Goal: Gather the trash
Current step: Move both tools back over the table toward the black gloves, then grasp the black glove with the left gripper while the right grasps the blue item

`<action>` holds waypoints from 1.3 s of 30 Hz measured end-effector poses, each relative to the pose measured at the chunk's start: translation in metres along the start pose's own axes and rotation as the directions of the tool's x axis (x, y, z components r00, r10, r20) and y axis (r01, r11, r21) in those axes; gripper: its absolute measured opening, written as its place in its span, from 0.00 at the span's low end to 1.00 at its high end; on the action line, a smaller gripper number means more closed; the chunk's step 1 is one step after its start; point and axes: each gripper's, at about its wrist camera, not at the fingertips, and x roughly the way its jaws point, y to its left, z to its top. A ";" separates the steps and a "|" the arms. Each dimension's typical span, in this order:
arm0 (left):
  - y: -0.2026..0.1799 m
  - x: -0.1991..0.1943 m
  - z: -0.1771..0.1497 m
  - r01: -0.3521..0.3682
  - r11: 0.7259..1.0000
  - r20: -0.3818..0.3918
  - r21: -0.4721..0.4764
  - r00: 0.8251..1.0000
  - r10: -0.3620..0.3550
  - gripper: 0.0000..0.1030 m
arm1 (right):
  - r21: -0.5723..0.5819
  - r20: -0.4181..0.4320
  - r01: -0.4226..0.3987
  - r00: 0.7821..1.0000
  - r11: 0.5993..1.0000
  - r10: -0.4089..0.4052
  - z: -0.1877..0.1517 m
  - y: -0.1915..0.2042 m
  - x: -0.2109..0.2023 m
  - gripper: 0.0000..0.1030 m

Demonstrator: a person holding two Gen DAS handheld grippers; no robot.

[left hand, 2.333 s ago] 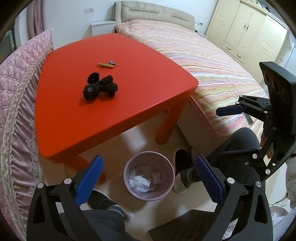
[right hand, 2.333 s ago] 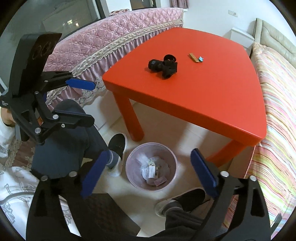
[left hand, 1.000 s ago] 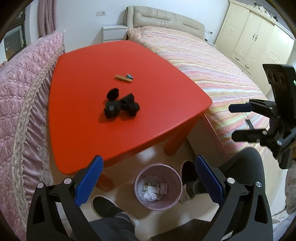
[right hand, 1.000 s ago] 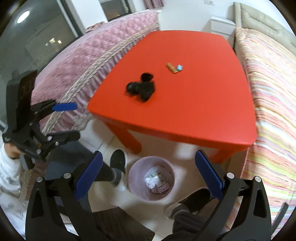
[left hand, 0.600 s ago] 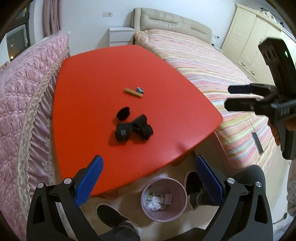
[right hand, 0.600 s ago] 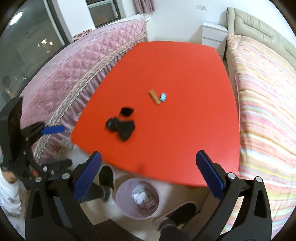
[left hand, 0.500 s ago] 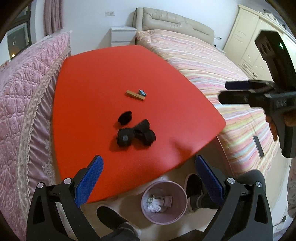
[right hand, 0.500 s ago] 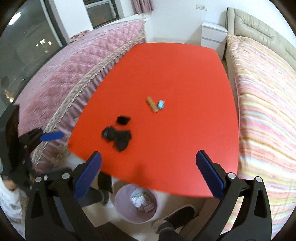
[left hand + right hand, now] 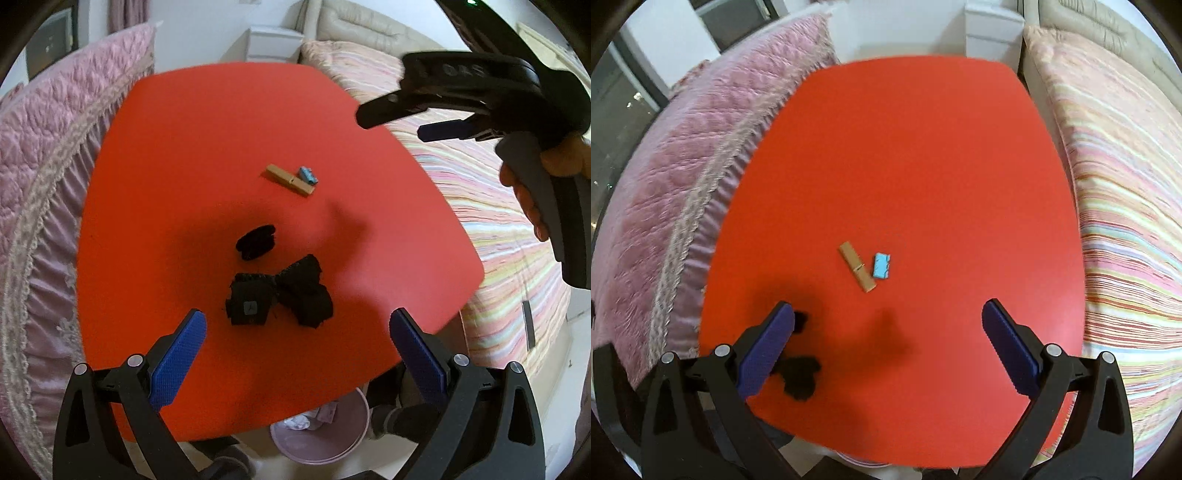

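Observation:
On the red table (image 9: pixel 192 140) lie a tan wrapper (image 9: pixel 290 180) and a small blue scrap (image 9: pixel 308 175), with a clump of black cloth pieces (image 9: pixel 280 291) and a smaller black piece (image 9: pixel 256 242) nearer me. My left gripper (image 9: pixel 295 354) hangs open just above the black clump. My right gripper (image 9: pixel 886 347) is open over the table's near half, with the tan wrapper (image 9: pixel 857 266) and blue scrap (image 9: pixel 881 265) ahead of it. In the left wrist view the right gripper (image 9: pixel 443 110) is held by a hand at upper right.
A pink bin (image 9: pixel 321 439) with crumpled paper stands on the floor under the table's near edge. A pink quilted bed (image 9: pixel 676 162) borders the table on the left, a striped bed (image 9: pixel 1126 184) on the right. Black cloth (image 9: pixel 799 374) lies by my right gripper's left finger.
Both grippers have risen from above the bin and moved forward over the table. The right gripper now reaches past the left one toward the wrapper and scrap. Both stay open.

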 end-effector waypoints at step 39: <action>0.001 0.053 -0.005 -0.098 0.992 -0.027 -0.074 0.995 0.096 0.45 | -0.010 -0.138 0.049 0.989 0.999 -0.050 0.025 0.002 0.102 0.26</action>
